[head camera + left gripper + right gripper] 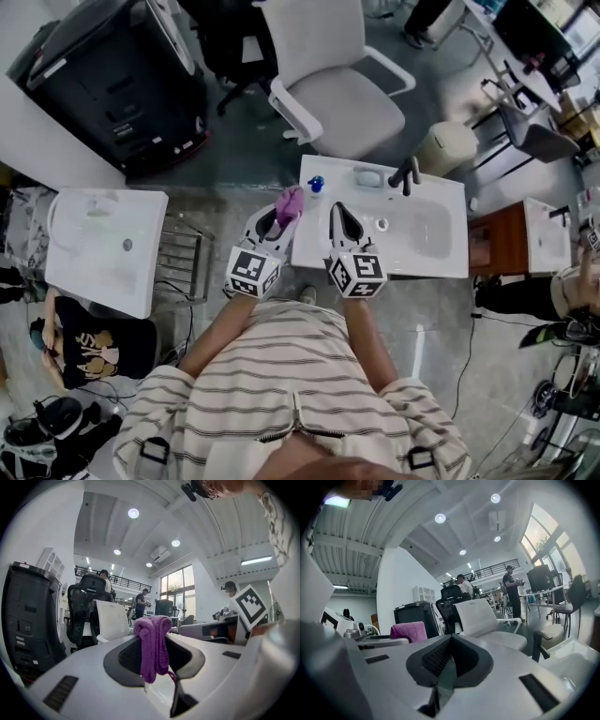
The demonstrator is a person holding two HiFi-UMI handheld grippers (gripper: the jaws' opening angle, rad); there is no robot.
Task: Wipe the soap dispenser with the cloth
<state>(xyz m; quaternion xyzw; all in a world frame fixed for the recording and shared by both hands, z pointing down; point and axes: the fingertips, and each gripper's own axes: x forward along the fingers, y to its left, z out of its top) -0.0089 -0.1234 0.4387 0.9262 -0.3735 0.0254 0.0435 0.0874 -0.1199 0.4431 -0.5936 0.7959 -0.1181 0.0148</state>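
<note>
Nearest, the left gripper grips the purple cloth and the right gripper is closed empty, both at the sink counter's near-left edge; farther off the soap dispenser (small, blue-topped) stands untouched, so wiping has apparently not yet begun.

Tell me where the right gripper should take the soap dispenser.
Probably its body, below the blue pump top: the dispenser stands upright near the sink's far left corner. Come level from the near right, since the cloth in the left gripper crowds its left. The right gripper is shut; open first.
</note>
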